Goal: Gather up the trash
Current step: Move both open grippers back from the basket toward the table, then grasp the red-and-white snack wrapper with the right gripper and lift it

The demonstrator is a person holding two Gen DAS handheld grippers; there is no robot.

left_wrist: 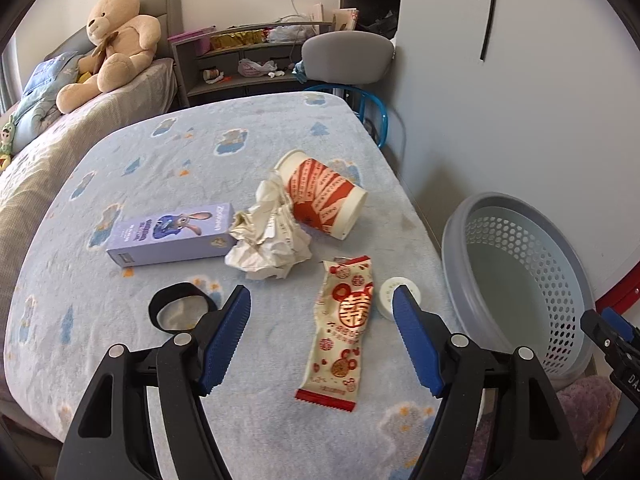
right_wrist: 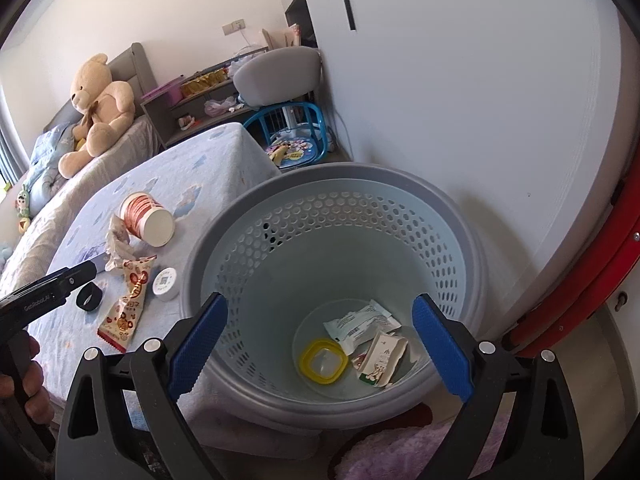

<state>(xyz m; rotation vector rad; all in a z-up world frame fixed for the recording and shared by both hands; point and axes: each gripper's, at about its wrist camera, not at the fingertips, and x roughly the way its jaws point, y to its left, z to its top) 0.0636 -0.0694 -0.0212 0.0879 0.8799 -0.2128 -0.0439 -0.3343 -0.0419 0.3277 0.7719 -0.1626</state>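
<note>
- Step in hand, as I read it: between picks. Some trash is already in the grey perforated basket [right_wrist: 256,216] beside the table; more waits on the blue fleece cover [left_wrist: 160,152].
- Left gripper [left_wrist: 322,300]: jaws spread wide, nothing between the blue pads, hanging over the near edge of the table and angled down at it.
- Right gripper [right_wrist: 320,308]: also spread and empty, poised over the basket mouth. Seen through its jaws, the basket floor holds a yellow-rimmed lid [right_wrist: 323,364] and two small wrappers, one white [right_wrist: 360,324], one cream [right_wrist: 382,356].
- Still on the table: a red-and-cream snack wrapper [left_wrist: 344,328], lying flat just ahead of the left jaws; a small white round cap [left_wrist: 386,294] touching or just beside its right edge, partly hidden by the right-hand pad; a wad of crumpled paper [left_wrist: 272,236]; a tipped red paper cup [left_wrist: 324,200] against the paper; a purple carton [left_wrist: 172,236]; a black ring-shaped item [left_wrist: 176,310] near the left pad, possibly a lens cap or strap, hard to tell through the fisheye.
- Next move, my judgement: the snack wrapper is the nearest candidate. It lies flat on soft fleece, so the left jaws would need to come down straddling its narrow width and pinch low, taking care not to gather the cover with it, then carry right to the basket.
</note>
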